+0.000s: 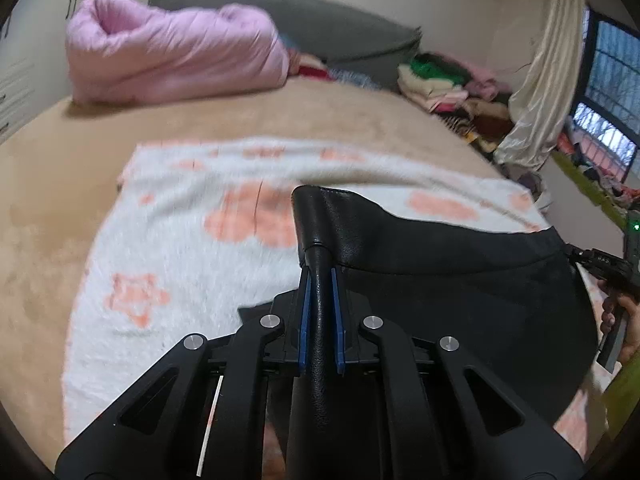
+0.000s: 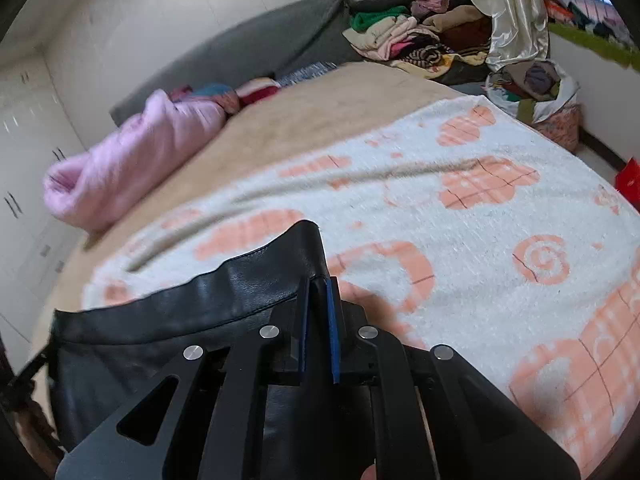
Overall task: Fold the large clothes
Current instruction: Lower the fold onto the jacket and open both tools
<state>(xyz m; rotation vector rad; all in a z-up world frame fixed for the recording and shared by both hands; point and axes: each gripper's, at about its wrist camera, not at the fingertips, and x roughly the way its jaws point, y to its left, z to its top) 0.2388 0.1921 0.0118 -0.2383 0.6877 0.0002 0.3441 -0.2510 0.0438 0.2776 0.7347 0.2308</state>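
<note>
A black leather-like garment (image 1: 460, 280) is held up over a white blanket with orange shapes (image 1: 180, 240) on the bed. My left gripper (image 1: 320, 276) is shut on one top corner of the garment, which bunches up above its blue pads. My right gripper (image 2: 318, 284) is shut on the other top corner of the garment (image 2: 180, 320). The garment's upper hem stretches between the two grippers. The right gripper also shows at the far right of the left wrist view (image 1: 612, 268). The lower part of the garment is hidden behind the grippers.
A rolled pink quilt (image 1: 172, 52) lies at the head of the bed on a tan sheet (image 1: 280, 116). A grey headboard (image 1: 304, 16) is behind it. A pile of clothes (image 2: 420, 36) and a cream curtain (image 2: 508, 8) stand beside the bed. The blanket (image 2: 500, 220) covers the near bed.
</note>
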